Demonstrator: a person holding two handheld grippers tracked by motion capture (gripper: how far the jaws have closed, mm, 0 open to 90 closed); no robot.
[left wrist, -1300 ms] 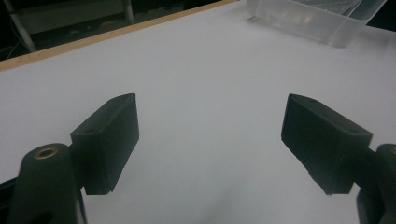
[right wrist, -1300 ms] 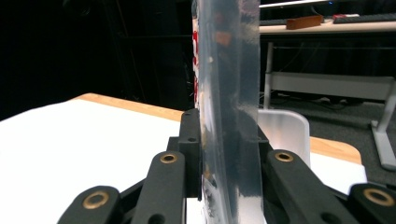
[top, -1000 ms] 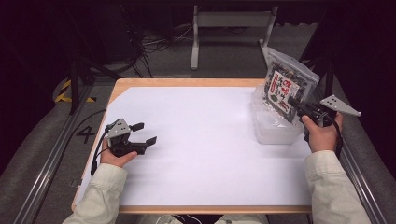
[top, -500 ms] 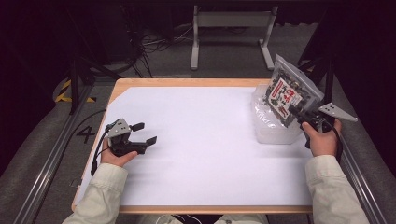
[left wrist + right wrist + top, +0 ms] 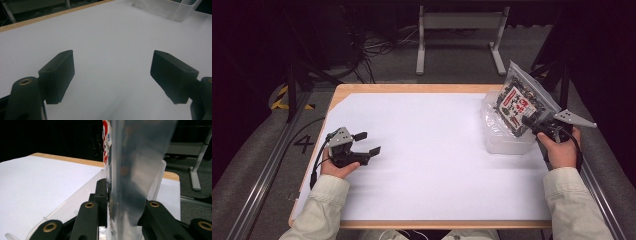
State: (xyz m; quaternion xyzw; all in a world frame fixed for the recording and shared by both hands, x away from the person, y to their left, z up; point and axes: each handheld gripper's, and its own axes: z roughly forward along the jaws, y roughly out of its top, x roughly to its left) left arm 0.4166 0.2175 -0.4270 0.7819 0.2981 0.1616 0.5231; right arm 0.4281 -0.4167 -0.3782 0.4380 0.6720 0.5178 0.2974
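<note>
Packet (image 5: 523, 102) bottom behind right gripper (image 5: 536, 123)

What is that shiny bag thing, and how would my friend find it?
Look at the white table, then its far right side, where a clear plastic box sits. Above it, the right gripper pinches a see-through bag with dark bits and a red-and-white label; nothing else here has printing.

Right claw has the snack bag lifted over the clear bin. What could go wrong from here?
1. The right claw pinches the snack bag only at its lower edge, so the slick film may slip or flop.
2. The bag hangs over the clear plastic bin; it could snag the light bin's rim and drag it.
3. The left claw sits open, far off, bracing nothing.
</note>
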